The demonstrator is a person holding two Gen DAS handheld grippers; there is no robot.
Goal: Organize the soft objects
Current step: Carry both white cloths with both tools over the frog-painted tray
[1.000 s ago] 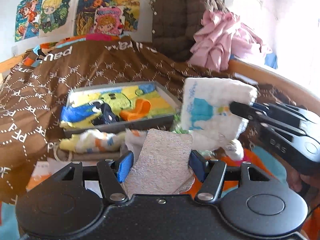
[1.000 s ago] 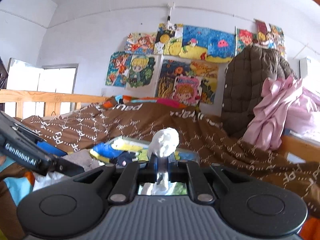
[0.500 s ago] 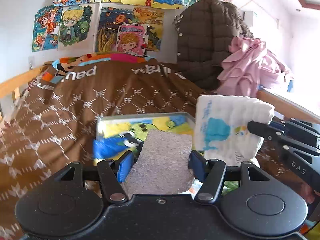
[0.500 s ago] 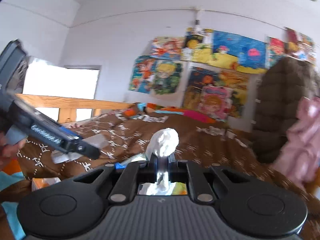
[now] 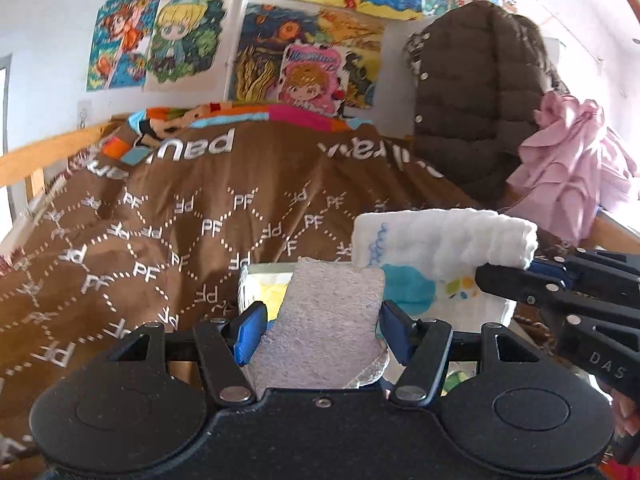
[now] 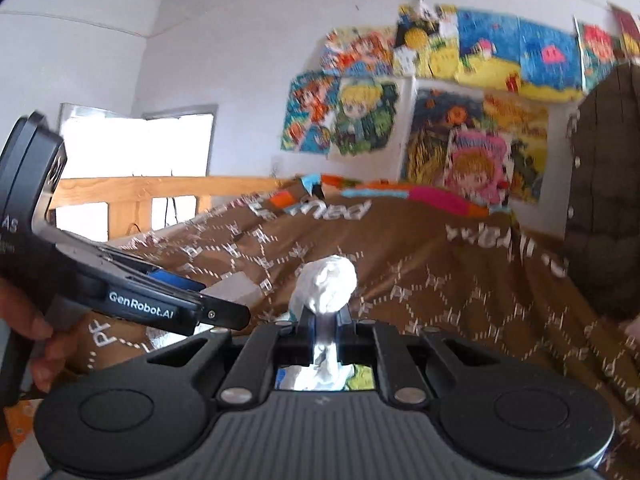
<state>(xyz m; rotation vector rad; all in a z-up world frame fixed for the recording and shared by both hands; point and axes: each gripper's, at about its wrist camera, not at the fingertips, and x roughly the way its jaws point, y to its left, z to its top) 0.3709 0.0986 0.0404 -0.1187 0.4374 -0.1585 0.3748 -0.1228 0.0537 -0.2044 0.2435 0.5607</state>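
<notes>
My left gripper (image 5: 320,330) is shut on a grey towel (image 5: 324,332) that stands up between its blue pads, held above the bed. My right gripper (image 6: 325,322) is shut on a folded white cloth (image 6: 328,284). In the left wrist view that white cloth (image 5: 440,256) has a blue print and hangs from the right gripper (image 5: 496,276) just right of the grey towel. In the right wrist view the left gripper (image 6: 224,314) reaches in from the left. Only a corner of the grey tray (image 5: 256,276) shows behind the grey towel.
A brown patterned blanket (image 5: 180,224) covers the bed. A brown quilted jacket (image 5: 476,92) and pink clothing (image 5: 568,168) hang at the right. A wooden rail (image 6: 160,186) runs along the bed's left side. Colourful pictures (image 5: 304,40) cover the wall behind.
Both grippers have risen with their cloths and tilted up. The tray of soft objects has dropped almost out of the left wrist view. The right wrist view has swung left.
</notes>
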